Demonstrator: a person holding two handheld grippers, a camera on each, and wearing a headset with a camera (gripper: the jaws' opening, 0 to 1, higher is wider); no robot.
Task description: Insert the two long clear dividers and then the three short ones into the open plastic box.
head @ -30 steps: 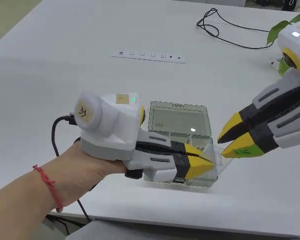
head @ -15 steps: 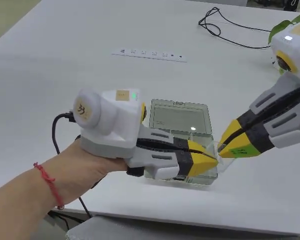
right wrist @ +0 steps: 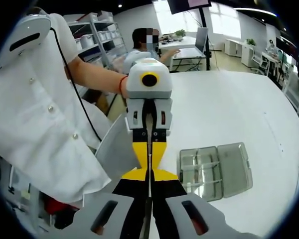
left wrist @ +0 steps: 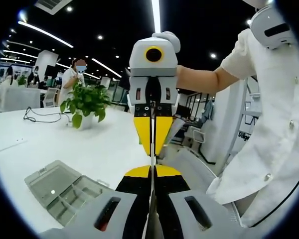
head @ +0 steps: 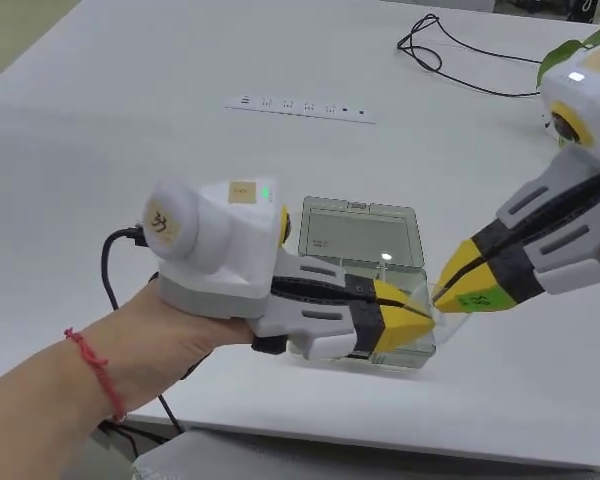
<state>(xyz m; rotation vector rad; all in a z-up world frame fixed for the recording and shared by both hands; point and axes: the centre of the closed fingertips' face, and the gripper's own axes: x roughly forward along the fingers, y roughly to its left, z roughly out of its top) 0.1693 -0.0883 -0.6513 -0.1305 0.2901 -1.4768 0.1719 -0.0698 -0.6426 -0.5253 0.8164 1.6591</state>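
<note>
The open clear plastic box [head: 362, 236] lies near the table's front edge with its lid laid back; its tray sits partly under my left gripper [head: 420, 320]. That gripper points right and my right gripper [head: 442, 290] points left, tip to tip just above the box's right end. A thin clear divider [head: 432, 298] spans the two tips. It shows edge-on between the shut jaws of my left gripper [left wrist: 151, 172] and of my right gripper [right wrist: 149, 174]. The box [left wrist: 65, 188] lies low and left in the left gripper view. In the right gripper view the box [right wrist: 214, 172] is on the right.
A white power strip [head: 300, 107] lies across the far middle of the table [head: 130, 150]. A black cable [head: 460, 65] and green plant leaves [head: 565, 55] are at the far right. The table's front edge runs just below the box.
My right gripper has moved in to the left and its jaws have come together on the divider at the left gripper's tip. The left gripper has hardly moved.
</note>
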